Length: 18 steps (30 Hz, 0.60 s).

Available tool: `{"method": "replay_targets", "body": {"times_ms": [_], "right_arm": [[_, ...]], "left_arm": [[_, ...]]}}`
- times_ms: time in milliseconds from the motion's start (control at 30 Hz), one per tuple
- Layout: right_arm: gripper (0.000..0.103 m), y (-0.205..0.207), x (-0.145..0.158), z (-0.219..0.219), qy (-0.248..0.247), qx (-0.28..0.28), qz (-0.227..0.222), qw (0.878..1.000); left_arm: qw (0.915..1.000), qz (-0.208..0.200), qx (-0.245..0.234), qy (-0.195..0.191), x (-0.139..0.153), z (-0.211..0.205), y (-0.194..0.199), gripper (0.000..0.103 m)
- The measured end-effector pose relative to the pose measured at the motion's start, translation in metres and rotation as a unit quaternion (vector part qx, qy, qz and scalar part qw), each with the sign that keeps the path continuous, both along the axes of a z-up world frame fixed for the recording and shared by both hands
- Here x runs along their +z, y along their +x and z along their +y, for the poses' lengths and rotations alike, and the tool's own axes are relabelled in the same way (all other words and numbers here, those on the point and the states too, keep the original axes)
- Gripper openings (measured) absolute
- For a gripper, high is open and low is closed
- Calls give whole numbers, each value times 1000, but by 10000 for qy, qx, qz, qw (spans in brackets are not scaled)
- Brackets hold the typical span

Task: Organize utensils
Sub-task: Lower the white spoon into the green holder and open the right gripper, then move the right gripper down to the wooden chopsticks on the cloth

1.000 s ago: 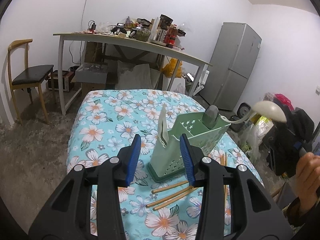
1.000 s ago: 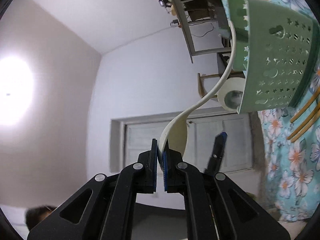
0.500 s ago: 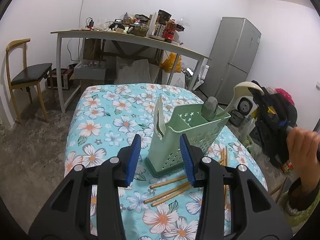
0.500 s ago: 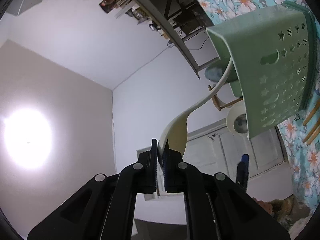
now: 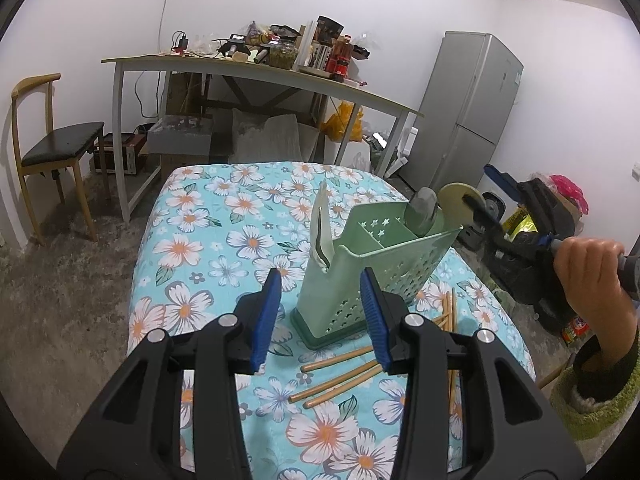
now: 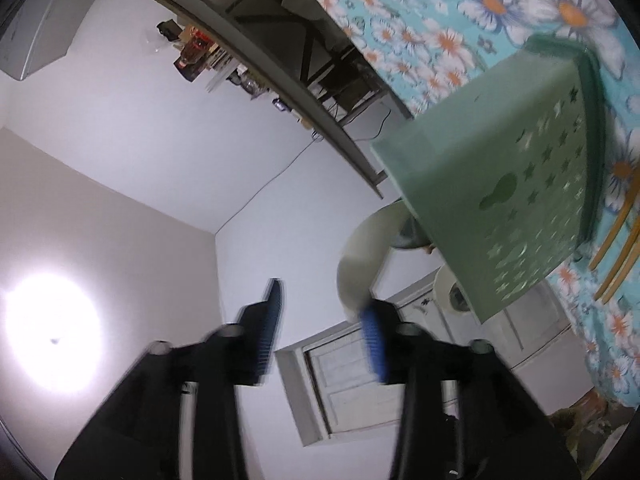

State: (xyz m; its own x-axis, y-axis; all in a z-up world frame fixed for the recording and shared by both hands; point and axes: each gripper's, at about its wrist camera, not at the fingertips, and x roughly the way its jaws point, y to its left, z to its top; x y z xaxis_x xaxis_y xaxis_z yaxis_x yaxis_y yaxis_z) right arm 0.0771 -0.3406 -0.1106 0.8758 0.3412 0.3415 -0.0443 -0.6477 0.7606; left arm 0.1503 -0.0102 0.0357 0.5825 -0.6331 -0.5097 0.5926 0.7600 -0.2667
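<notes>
Left gripper [image 5: 320,312]: jaws spread wide, holding nothing.
Chopsticks [image 5: 340,376]: loose on floral tablecloth [image 5: 224,240], 5 o'clock of caddy.
Green caddy [image 5: 372,272]: upright mid-table, grey spoon [image 5: 422,210] inside.
Right gripper [image 6: 320,328]: jaws parted, empty; cream ladle [image 6: 362,256] beside its pad, 3 o'clock of caddy.

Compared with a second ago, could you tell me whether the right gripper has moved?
Yes. The right gripper has opened, releasing the cream spoon, and swung so the green caddy sits lower in its view.
</notes>
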Motion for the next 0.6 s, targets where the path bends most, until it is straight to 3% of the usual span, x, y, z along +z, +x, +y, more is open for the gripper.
{"method": "replay_targets", "body": {"times_ms": [167,367,600], "right_arm": [[59,-11,-3,-6,-94,-124,126,9998],[63,-28,-4,-12,-298,-206,253,9990],[63,-67,24,-21,-1491,-119,129,9887]], "left_arm": [[10000,-20,21,-6,0,1,0,46],[9999,-118,36,21,2,2,-5,52],[9998,-196,28,35,2,0,-12,60]]}}
